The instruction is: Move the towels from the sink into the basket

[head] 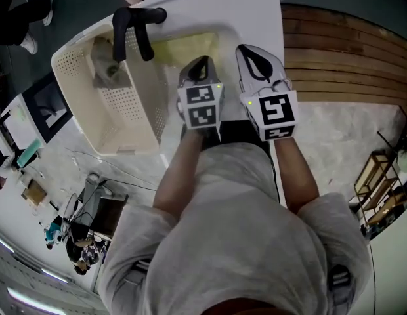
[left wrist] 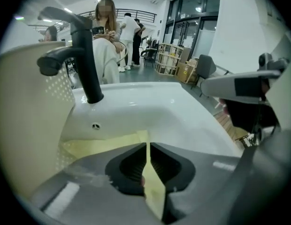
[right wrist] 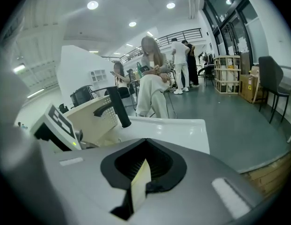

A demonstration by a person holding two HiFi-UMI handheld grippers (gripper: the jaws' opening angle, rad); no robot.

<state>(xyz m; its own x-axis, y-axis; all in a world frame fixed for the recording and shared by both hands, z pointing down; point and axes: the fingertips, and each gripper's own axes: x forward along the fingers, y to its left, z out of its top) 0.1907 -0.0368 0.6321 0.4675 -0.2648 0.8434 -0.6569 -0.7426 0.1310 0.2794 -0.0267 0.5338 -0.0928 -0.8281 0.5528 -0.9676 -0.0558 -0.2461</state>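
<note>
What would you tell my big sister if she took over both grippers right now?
Left gripper: shut on the yellow towel, above the white sink.
Right gripper: shut on the yellow towel too.
Cream basket: beside the sink, by the black faucet; a greyish crumpled thing lies inside, possibly a towel.
Done: yellow towel gripped, most of it not yet out of the sink.
Left: carry it over into the basket and let go.

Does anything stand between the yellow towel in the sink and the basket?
Yes: the black faucet rises from the rim of the sink on the basket's side, between the yellow towel and the basket. The stretch beside it, nearer the person, looks open.
</note>
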